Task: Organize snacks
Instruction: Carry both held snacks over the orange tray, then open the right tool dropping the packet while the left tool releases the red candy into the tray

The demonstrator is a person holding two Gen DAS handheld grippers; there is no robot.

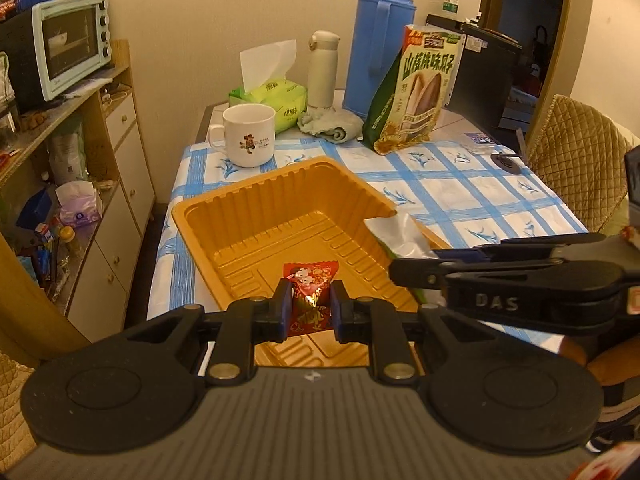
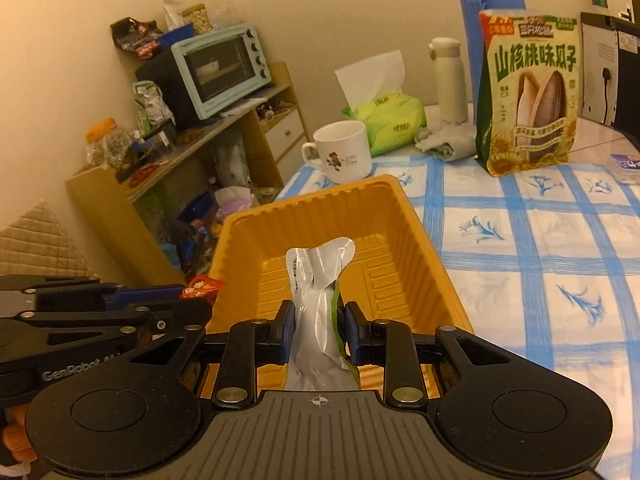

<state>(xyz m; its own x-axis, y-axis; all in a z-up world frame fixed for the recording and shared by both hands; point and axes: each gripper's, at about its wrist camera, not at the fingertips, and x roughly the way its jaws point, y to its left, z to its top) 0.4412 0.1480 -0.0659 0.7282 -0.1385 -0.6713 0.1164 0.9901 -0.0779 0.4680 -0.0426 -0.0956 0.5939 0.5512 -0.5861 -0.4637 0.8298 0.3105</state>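
An empty orange plastic tray (image 1: pixel 248 216) sits on the blue-checked tablecloth; it also shows in the right wrist view (image 2: pixel 416 248). My left gripper (image 1: pixel 310 304) is shut on a small red snack packet (image 1: pixel 310 292), held over the tray's near end. My right gripper (image 2: pixel 318 328) is shut on a silver and green snack packet (image 2: pixel 318 280), held over the tray's near edge. The right gripper also shows from the side in the left wrist view (image 1: pixel 412 270), and the left gripper with its red packet (image 2: pixel 200 285) shows in the right wrist view.
A large sunflower-seed bag (image 1: pixel 416 88) stands at the back of the table, with a white mug (image 1: pixel 248 134), tissue pack (image 1: pixel 272 100), white bottle (image 1: pixel 322 68), blue thermos (image 1: pixel 378 40) and a cloth (image 1: pixel 328 124). A shelf with a toaster oven (image 1: pixel 68 46) stands at left.
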